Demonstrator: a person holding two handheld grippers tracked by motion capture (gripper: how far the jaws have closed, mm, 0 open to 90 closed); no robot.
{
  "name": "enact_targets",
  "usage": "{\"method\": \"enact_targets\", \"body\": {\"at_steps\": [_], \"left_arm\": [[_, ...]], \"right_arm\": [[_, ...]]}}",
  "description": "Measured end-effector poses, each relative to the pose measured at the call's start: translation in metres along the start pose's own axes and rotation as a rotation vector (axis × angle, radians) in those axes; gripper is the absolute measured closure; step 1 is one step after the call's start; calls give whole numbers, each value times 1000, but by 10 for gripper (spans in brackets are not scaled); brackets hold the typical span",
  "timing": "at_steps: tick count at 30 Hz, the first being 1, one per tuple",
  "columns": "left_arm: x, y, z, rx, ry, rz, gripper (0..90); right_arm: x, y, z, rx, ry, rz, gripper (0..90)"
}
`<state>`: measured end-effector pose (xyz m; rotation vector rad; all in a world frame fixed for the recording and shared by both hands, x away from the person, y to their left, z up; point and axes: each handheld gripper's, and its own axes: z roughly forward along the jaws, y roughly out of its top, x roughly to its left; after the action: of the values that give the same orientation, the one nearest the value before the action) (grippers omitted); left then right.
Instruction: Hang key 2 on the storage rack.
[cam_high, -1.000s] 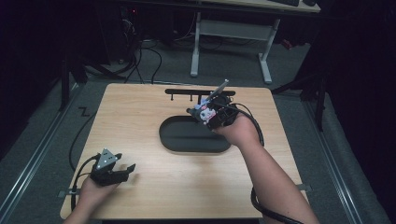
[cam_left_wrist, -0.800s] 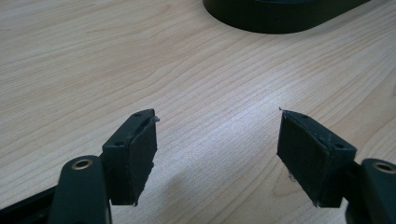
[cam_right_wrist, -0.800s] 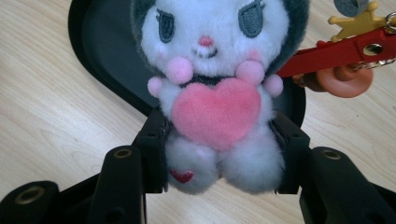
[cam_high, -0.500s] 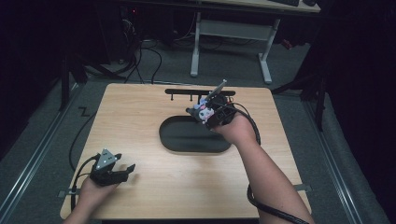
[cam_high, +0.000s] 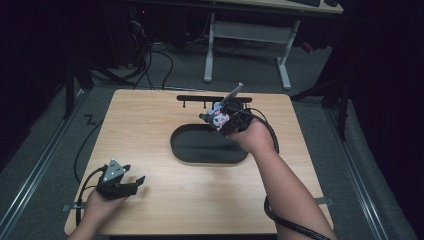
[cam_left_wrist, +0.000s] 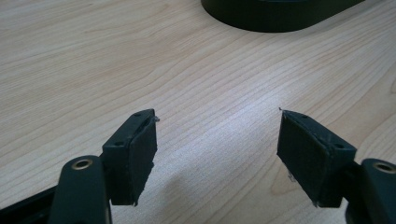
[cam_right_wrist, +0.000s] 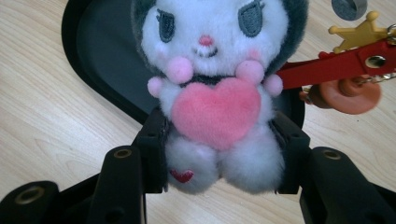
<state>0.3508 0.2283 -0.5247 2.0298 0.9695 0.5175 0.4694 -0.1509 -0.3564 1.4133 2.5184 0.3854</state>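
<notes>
One pale wooden table (cam_high: 150, 130) in a dark room; left fingers (cam_left_wrist: 135, 154) wide, right fingers (cam_right_wrist: 154, 154) around a plush toy (cam_right_wrist: 215, 93).

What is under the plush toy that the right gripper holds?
In the right gripper view, the plush toy, held in the right gripper, hangs over the rim of the black oval tray and the wooden table. The toy covers what lies directly below it.

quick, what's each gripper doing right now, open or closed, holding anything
Left gripper: open, empty, low over the bare wooden table.
Right gripper: closed on a plush toy holding a pink heart, above the black tray.
</notes>
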Motion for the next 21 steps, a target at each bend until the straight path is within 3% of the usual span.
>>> {"method": "enact_targets", "body": {"at_steps": [7,14,21], "left_arm": [[0,-1,0,4,-2,0,291],[-1,-1,1,10,-7,8,291],[0,0,0,18,-10,9,291]], "right_arm": [[-1,-3,14,4,13,12,495],[-5,-8,28,-16,24,60,466],[-5,-7,38,-18,47,81,369]]}}
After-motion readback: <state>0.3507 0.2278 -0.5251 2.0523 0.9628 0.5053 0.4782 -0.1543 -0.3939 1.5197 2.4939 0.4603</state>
